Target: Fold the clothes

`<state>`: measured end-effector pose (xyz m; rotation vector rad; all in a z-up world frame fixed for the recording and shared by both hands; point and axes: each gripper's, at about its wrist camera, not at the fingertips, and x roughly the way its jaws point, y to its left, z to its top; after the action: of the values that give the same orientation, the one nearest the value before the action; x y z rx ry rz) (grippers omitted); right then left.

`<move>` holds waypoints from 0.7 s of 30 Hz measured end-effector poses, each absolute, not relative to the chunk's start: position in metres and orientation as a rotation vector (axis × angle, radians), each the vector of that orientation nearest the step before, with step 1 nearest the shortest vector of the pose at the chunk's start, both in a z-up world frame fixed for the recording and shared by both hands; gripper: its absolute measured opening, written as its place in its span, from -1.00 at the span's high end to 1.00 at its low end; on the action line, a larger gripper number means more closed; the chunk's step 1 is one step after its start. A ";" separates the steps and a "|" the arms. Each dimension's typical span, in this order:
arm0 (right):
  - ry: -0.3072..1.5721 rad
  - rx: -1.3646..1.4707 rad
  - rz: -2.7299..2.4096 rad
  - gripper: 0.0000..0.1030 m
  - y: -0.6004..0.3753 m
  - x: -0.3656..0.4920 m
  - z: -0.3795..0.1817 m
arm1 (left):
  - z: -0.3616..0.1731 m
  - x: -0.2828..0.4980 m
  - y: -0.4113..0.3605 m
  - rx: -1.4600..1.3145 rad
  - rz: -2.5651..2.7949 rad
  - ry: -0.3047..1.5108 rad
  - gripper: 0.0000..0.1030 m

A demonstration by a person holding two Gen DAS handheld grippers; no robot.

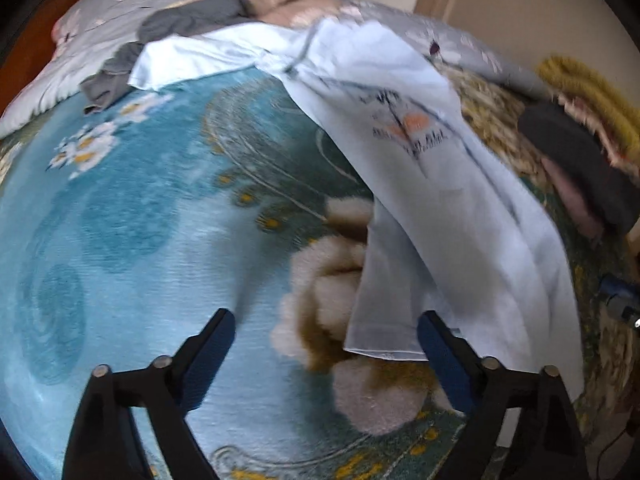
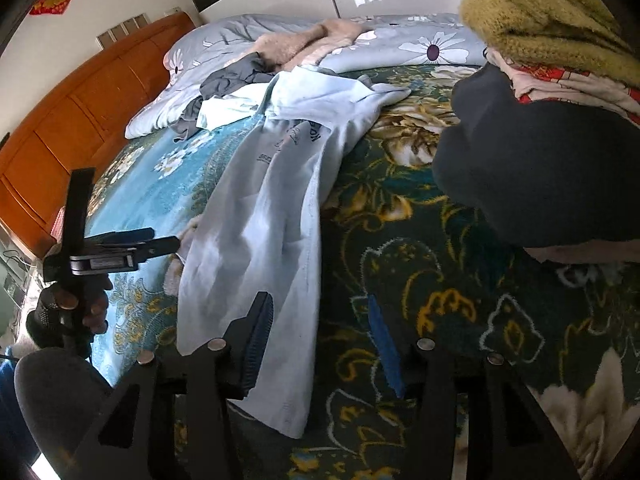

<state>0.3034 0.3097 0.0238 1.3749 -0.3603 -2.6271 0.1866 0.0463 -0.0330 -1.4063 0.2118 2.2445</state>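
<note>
A light blue T-shirt (image 1: 432,152) with a dark print lies crumpled along the floral bed cover (image 1: 120,220). My left gripper (image 1: 326,316) hovers open over the cover. The shirt's lower corner (image 1: 384,344) lies just inside its right finger, with no pad pressing on it. In the right wrist view the shirt (image 2: 260,216) runs down toward me. My right gripper (image 2: 318,300) stands open over its near hem, and the cloth lies loose beside the left finger. A hand (image 2: 80,304) holds the left gripper (image 2: 164,240) at the far left.
A stack with a dark garment (image 2: 540,168) and a mustard knit (image 2: 540,12) sits on the right. A grey garment (image 2: 240,76), a beige blanket (image 2: 304,44) and a flowered quilt (image 2: 420,48) lie at the head. A wooden headboard (image 2: 80,120) bounds the left.
</note>
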 end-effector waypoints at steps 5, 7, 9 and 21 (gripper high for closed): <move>-0.381 1.398 -2.608 0.01 0.310 0.299 0.016 | -0.032 0.198 0.068 -1.342 2.227 0.353 -0.38; -0.388 1.403 -2.601 0.01 0.307 0.297 0.015 | -0.031 0.201 0.072 -1.319 2.221 0.386 -0.17; -0.395 1.408 -2.594 0.01 0.304 0.296 0.014 | -0.029 0.204 0.076 -1.295 2.222 0.408 0.15; -0.469 1.432 -2.587 0.01 0.297 0.299 0.020 | -0.008 0.198 0.015 -1.274 2.458 0.246 0.93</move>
<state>0.2993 0.2972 0.0205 1.4317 -0.4685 -2.5873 0.1984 0.0146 -0.0085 -1.2741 0.2457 2.4578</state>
